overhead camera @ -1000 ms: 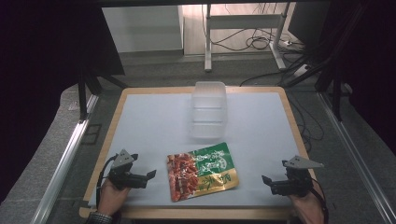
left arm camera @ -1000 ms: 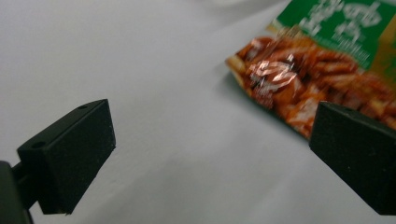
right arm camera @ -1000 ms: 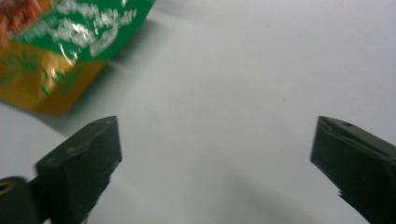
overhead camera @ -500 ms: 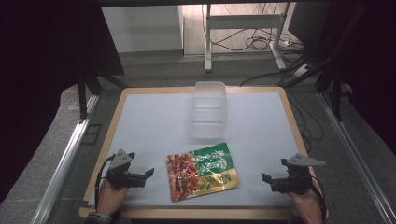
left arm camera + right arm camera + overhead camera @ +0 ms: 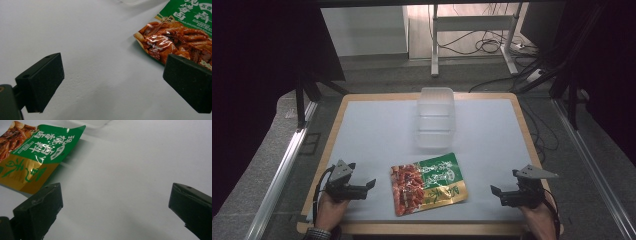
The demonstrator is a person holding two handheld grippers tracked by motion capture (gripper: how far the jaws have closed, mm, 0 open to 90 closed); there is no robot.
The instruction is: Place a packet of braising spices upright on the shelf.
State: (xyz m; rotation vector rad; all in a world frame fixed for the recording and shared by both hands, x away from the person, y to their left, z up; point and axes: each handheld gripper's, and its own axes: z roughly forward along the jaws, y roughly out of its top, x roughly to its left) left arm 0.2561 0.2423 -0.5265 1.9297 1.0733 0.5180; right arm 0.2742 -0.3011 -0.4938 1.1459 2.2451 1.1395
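Left gripper (image 5: 371, 184) at 8 o'clock and right gripper (image 5: 495, 190) at 4 o'clock both gape wide, empty, flanking the snack pouch (image 5: 428, 182) lying flat near the table (image 5: 362, 130) front edge, clear container (image 5: 435, 117) at its 12 o'clock.

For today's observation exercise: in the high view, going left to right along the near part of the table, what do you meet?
left gripper, open → snack packet, flat on the white table → right gripper, open. The clear plastic container lies farther back, beyond the packet.
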